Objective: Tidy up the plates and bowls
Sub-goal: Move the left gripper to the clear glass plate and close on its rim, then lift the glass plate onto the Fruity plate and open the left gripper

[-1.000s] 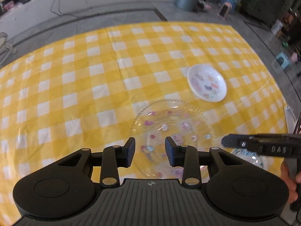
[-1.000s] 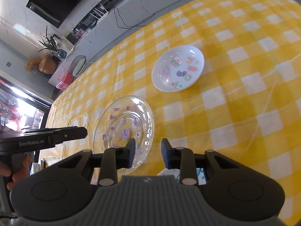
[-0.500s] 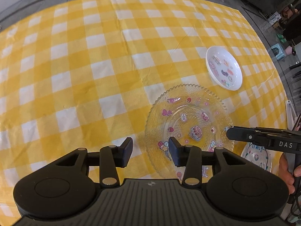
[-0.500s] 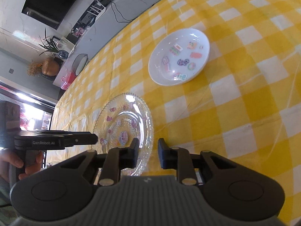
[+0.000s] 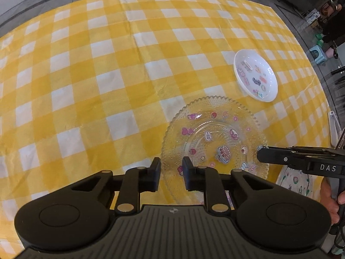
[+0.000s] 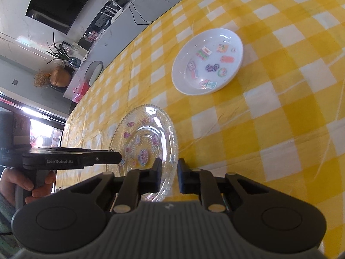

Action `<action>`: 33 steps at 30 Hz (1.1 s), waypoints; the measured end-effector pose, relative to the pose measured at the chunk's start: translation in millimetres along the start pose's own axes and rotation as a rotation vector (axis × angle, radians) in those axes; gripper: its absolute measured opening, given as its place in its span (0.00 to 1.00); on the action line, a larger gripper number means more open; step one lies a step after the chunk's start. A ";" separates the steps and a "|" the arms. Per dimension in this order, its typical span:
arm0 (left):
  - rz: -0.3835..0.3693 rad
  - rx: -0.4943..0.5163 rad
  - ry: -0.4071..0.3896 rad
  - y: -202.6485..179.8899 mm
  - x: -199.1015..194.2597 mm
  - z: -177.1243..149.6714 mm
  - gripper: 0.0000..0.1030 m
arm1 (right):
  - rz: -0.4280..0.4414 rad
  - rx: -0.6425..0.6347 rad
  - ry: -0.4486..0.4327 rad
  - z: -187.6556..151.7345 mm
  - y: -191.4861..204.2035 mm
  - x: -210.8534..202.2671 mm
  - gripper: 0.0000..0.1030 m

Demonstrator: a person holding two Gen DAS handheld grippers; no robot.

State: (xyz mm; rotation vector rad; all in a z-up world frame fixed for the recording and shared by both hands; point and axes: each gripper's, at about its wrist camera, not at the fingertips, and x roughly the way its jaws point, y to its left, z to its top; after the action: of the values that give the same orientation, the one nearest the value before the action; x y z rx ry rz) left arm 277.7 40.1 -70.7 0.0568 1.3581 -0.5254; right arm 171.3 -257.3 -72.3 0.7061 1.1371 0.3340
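The glass plate lies flat on the checked surface, its rim passing between the parted fingers of both tools: the left tool straddles the near-left edge, the right tool the opposite edge (neither looks clamped yet). The white bowl sits beyond, apart.

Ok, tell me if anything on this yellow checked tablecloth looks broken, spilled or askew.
Nothing stands out. The clear beaded glass plate with cartoon stickers lies flat and whole, and the white shallow dish with stickers sits apart from it, upright and unchipped. No spill shows on the yellow checked tablecloth; it only has fold creases.
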 end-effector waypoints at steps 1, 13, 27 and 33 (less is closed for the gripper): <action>-0.001 -0.003 0.000 0.1 0.3 -0.2 0.23 | -0.001 -0.001 -0.001 -0.2 -0.1 -0.1 0.12; 0.020 -0.018 -0.018 -1.4 0.1 -2.7 0.21 | -0.035 -0.012 0.009 -0.2 2.5 -2.1 0.05; 0.030 -0.037 -0.031 -9.5 -12.9 -7.4 0.18 | -0.047 0.012 0.005 2.9 3.6 -10.4 0.04; 0.032 -0.054 -0.035 -25.2 -20.4 -7.9 0.17 | -0.051 0.038 0.004 5.5 -1.2 -23.1 0.04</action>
State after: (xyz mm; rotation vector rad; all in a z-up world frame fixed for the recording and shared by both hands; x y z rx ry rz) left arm 258.2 27.1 -46.8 0.0251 1.3344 -0.4607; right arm 166.9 -273.5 -55.4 0.7089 1.1657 0.2710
